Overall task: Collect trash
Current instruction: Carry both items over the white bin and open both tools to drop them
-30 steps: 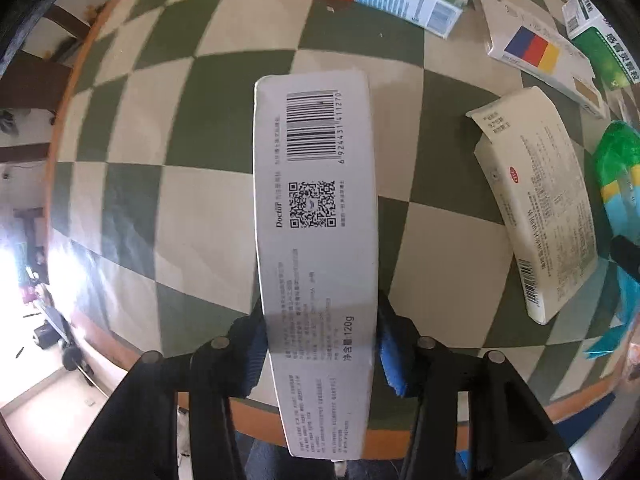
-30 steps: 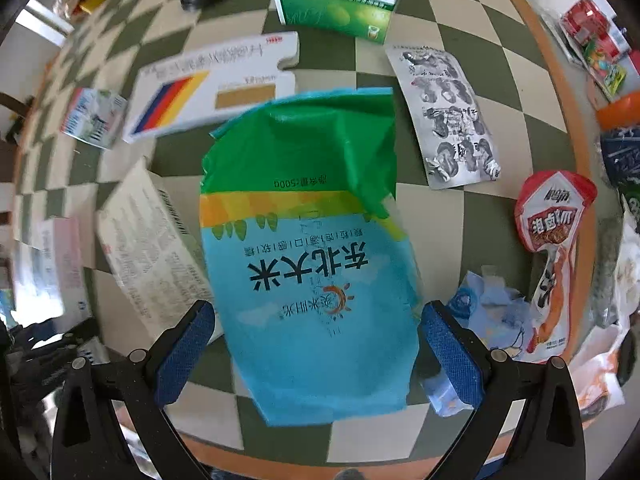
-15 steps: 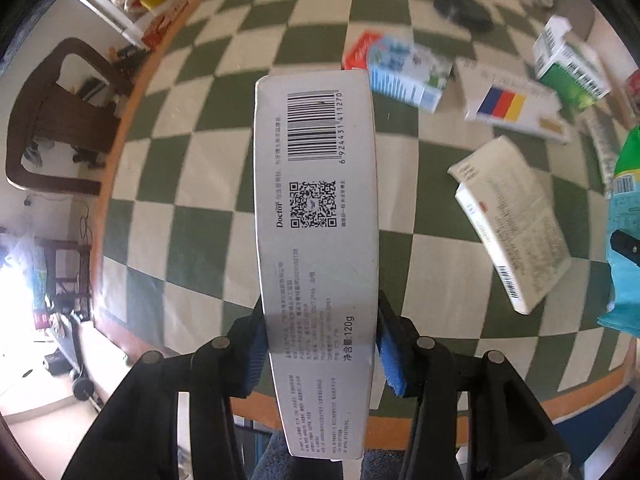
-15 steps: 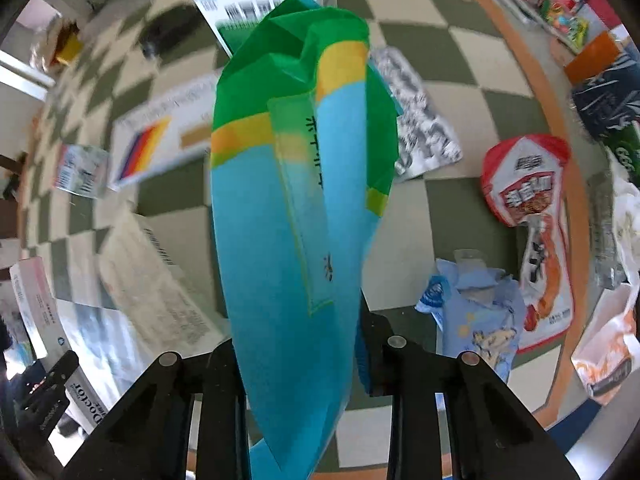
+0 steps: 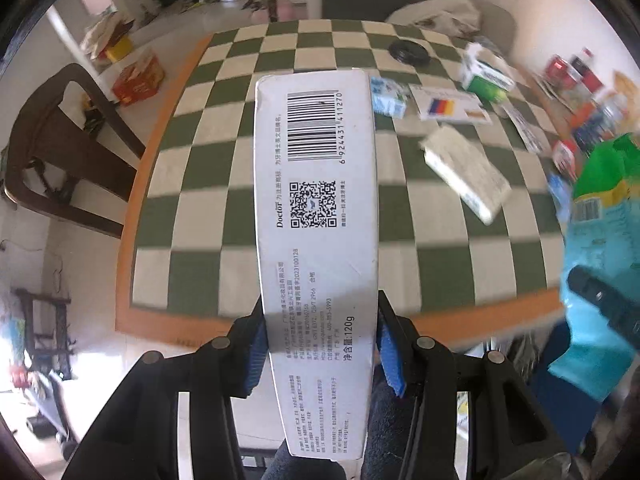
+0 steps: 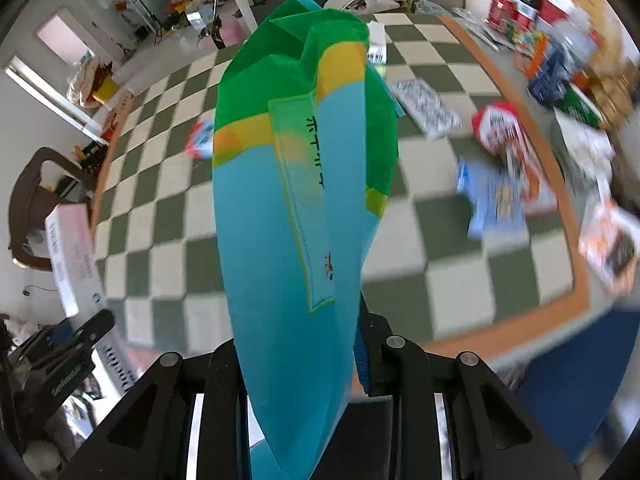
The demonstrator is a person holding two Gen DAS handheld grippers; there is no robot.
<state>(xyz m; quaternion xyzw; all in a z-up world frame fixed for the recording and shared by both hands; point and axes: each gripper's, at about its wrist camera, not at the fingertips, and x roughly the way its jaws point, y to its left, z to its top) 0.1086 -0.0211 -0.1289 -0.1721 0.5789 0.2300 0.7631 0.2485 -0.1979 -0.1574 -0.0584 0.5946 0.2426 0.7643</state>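
In my left gripper [image 5: 320,344] a long toothpaste box [image 5: 316,216] stands out over the table [image 5: 208,216], clamped between both pads. To its right, my right gripper [image 6: 300,344] holds a rice bag [image 6: 296,184] above the table's near edge. Behind them on the table lie a flat carton [image 5: 464,168], a striped box [image 5: 450,108] and a blister pack [image 6: 428,108]. A chair [image 5: 52,148] stands left of the table.

Toothpaste box [image 5: 316,216]: the near end runs behind the left gripper [image 5: 320,344] and out of sight.
Rice bag [image 6: 296,208]: covers the right gripper's [image 6: 298,354] left pad; the lower end is cut by the frame edge.
Packets at the table's [image 6: 500,336] right edge [image 6: 496,168]: smeared by motion, print unreadable.
Items on the far side counter [image 6: 560,52]: blurred, kinds unclear.
Small print on the toothpaste box: too fine to read.
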